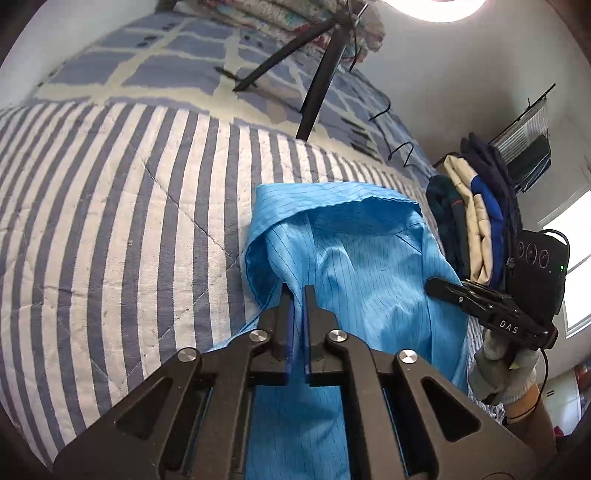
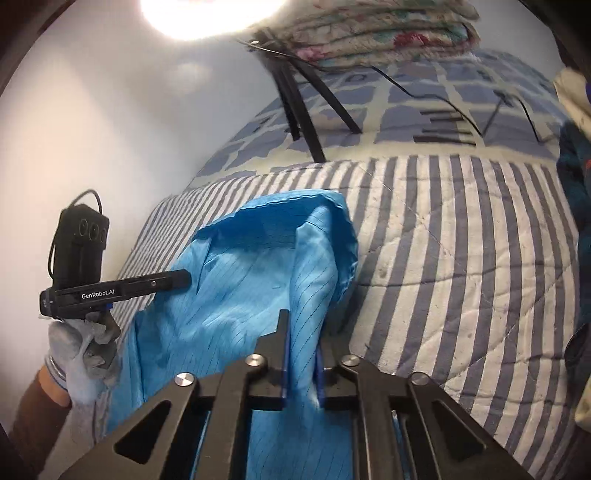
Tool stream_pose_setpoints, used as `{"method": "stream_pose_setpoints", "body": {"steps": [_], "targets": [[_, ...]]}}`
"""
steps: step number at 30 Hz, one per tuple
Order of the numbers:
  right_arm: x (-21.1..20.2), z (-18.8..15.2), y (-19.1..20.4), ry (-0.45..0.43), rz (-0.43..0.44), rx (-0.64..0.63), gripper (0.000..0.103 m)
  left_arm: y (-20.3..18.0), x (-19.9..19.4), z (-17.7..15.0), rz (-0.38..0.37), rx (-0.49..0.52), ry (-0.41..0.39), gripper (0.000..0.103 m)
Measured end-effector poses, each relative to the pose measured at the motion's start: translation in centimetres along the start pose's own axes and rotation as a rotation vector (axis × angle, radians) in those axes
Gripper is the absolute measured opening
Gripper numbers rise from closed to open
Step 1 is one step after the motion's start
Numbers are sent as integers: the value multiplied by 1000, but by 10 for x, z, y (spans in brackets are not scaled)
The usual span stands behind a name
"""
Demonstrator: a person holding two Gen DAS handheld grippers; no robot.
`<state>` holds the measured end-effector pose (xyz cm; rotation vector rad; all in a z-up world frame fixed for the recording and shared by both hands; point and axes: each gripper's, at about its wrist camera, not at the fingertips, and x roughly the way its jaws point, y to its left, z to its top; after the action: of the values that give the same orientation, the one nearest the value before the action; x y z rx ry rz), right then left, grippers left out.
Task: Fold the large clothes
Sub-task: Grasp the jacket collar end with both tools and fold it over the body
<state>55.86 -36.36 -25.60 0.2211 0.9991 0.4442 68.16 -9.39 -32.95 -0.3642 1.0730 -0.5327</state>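
A large light-blue pinstriped garment [image 1: 354, 266] hangs lifted above the striped bed quilt [image 1: 110, 229], its far end folded over in a loop. My left gripper [image 1: 297, 291] is shut on the garment's left edge. My right gripper [image 2: 301, 325] is shut on the garment [image 2: 251, 280] at its right edge; cloth covers the right finger. Each gripper shows in the other's view: the right one [image 1: 439, 286] at the garment's right side, the left one [image 2: 181, 277] at its left side, both pinching cloth.
A black tripod [image 1: 314, 74] stands on the bed beyond the garment. Folded floral blankets [image 2: 369, 26] lie at the bed's head. A stack of folded clothes [image 1: 476, 206] sits at the bed's right side. A black cable [image 2: 480, 110] runs across the quilt [image 2: 461, 258].
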Motion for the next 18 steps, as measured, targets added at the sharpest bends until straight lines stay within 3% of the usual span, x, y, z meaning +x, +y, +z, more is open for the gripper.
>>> {"method": "stream_pose_setpoints", "body": {"steps": [10, 18], "targets": [[-59, -1, 34, -119, -44, -62, 2, -24, -72, -11, -42, 17, -127, 0], [-109, -23, 67, -177, -22, -72, 2, -50, -131, -52, -48, 56, -164, 0]]}}
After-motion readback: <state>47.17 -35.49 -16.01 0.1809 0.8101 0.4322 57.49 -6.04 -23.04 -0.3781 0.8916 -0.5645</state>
